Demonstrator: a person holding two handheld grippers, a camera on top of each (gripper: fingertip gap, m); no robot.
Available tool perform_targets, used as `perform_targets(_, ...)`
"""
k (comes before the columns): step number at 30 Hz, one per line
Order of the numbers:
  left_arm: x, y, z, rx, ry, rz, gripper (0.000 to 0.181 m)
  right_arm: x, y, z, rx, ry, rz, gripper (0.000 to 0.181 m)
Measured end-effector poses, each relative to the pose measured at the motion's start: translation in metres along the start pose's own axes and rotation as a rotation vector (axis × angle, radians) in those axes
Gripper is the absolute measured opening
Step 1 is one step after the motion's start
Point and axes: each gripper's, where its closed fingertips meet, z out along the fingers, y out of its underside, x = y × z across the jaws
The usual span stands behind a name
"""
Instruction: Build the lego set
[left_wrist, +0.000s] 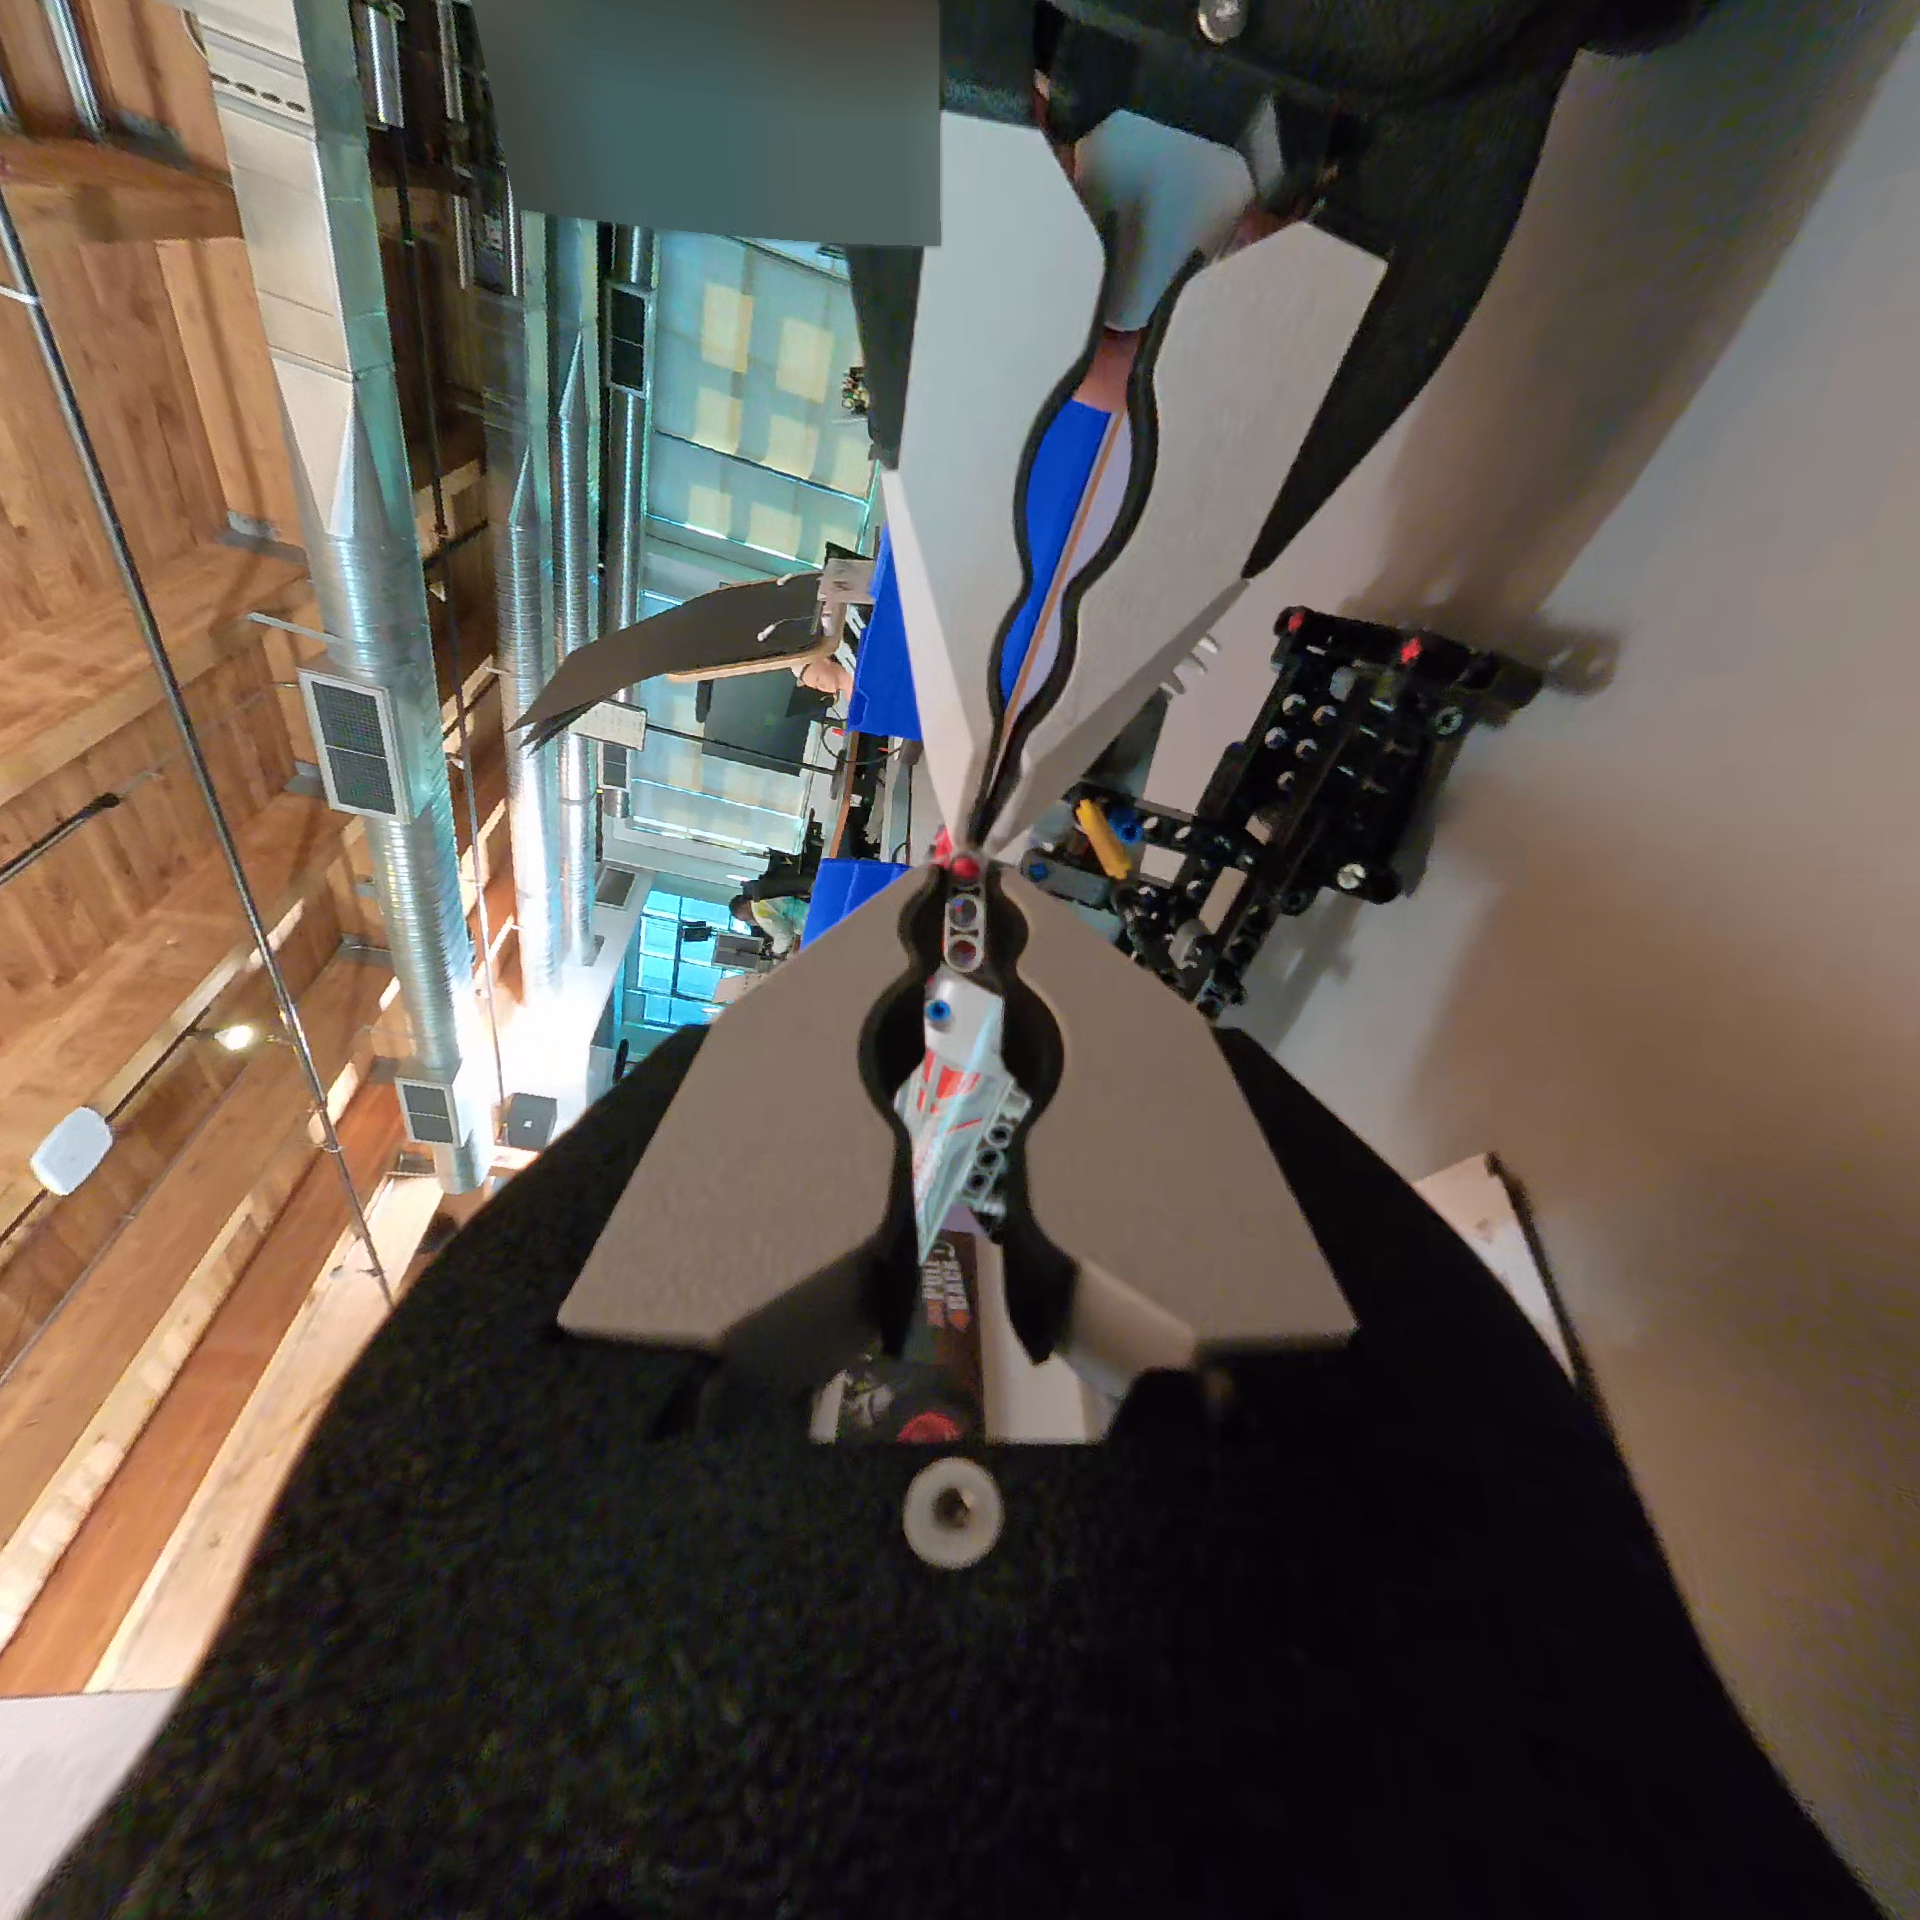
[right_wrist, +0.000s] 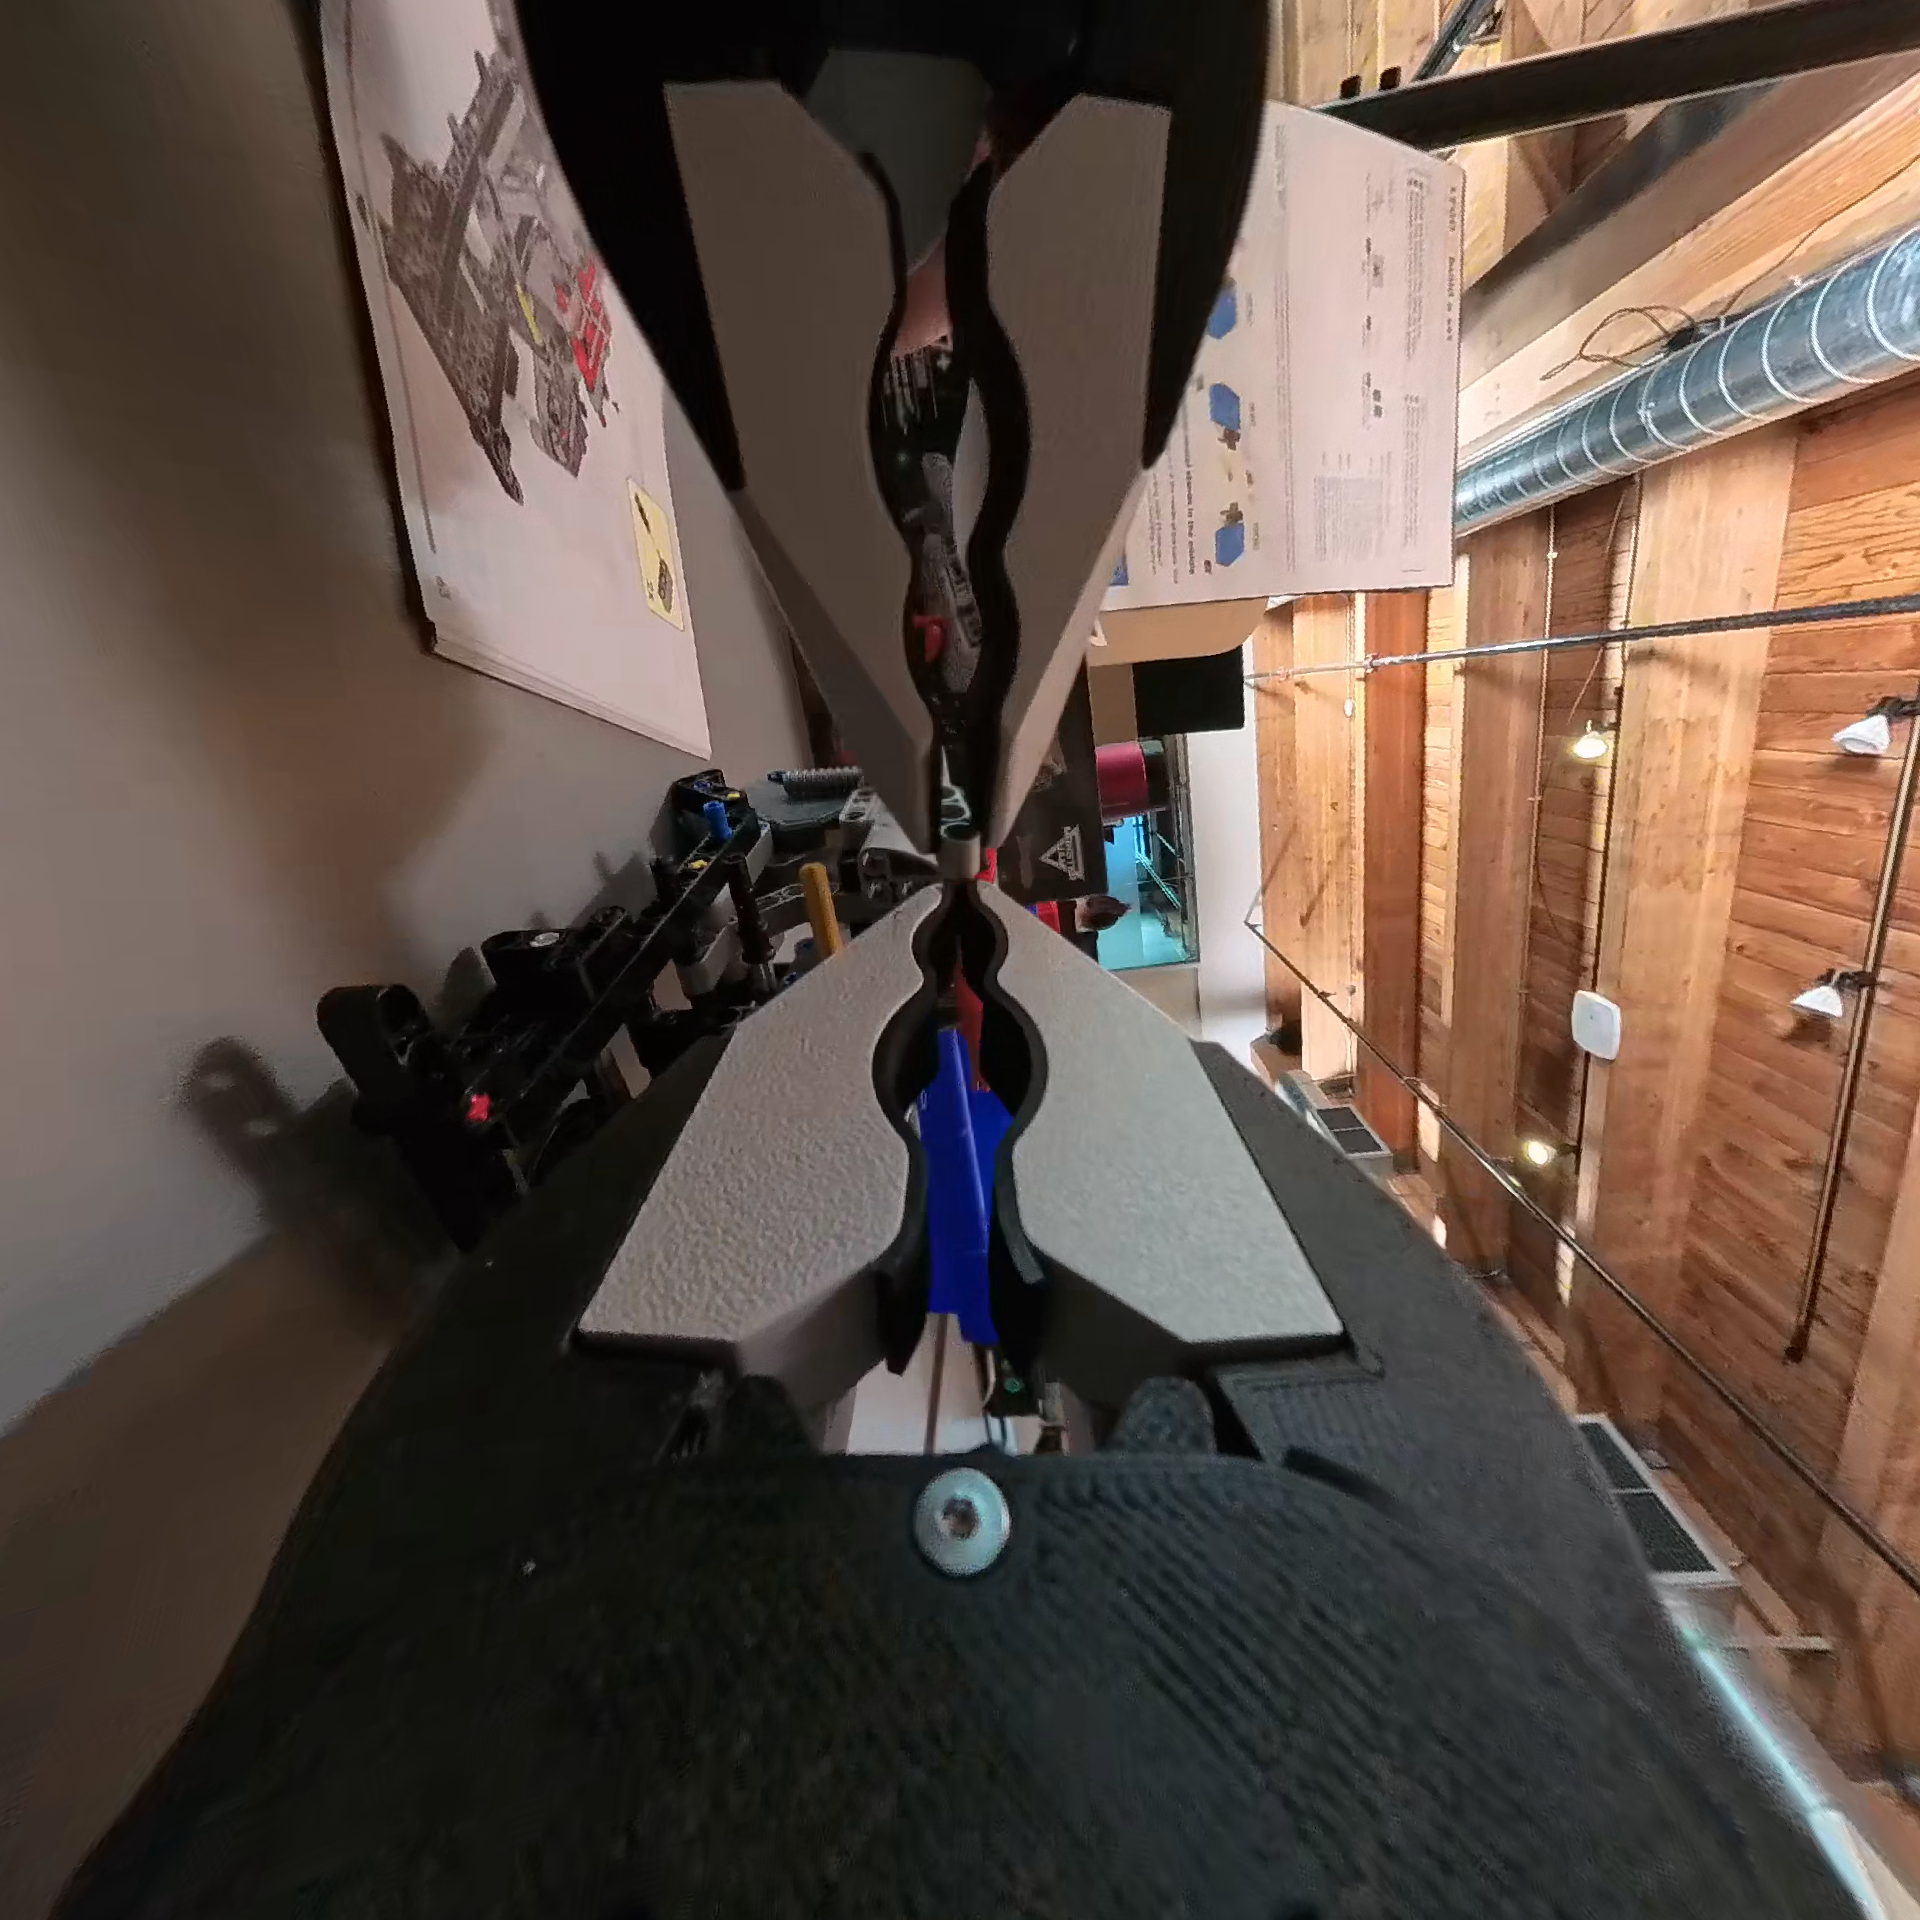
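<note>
My left gripper is shut on a short grey beam with red pins in its holes, held above the white table. My right gripper comes in from the opposite side, tip to tip with it, and is shut on the red pin at the beam's end. In the right wrist view my right gripper meets the left gripper at the grey beam. The black lego chassis with a yellow axle lies on the table beside both grippers; it also shows in the right wrist view.
An open instruction booklet lies on the table beyond the chassis. A printed sheet stands behind the left gripper. A grey stickered panel shows through my left fingers' gap. Blue bins sit at the table's far edge. Both grippers' tips are close together, under 4 cm apart.
</note>
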Motion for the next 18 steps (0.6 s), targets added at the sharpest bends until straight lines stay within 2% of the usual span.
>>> perform_targets(3, 0.0, 0.0, -0.001, 0.004, -0.003, -0.03, 0.004, -0.003, -0.001, -0.003, 0.018, -0.022, 0.02, 0.0)
perform_targets(8, -0.004, -0.001, -0.004, 0.025, 0.001, -0.221, 0.004, 0.026, -0.001, -0.015, 0.063, -0.07, 0.276, 0.016)
perform_targets(10, -0.007, 0.002, -0.005, 0.015, -0.018, -0.216, 0.004, 0.027, -0.002, -0.015, 0.007, -0.215, 0.591, 0.02)
perform_targets(12, -0.007, 0.004, -0.007, -0.01, -0.035, -0.108, 0.004, 0.025, -0.008, -0.019, -0.047, -0.37, 0.953, 0.038)
perform_targets(13, -0.005, 0.005, -0.007, -0.029, -0.036, -0.04, 0.004, 0.03, -0.01, -0.022, -0.058, -0.398, 1.129, 0.04)
perform_targets(16, 0.0, 0.01, -0.009, -0.071, -0.025, 0.113, 0.004, 0.042, -0.02, -0.029, 0.05, -0.468, 1.647, 0.047)
perform_targets(18, 0.0, 0.012, -0.011, -0.087, -0.017, 0.196, 0.003, 0.036, -0.027, -0.032, 0.114, -0.504, 1.859, 0.047)
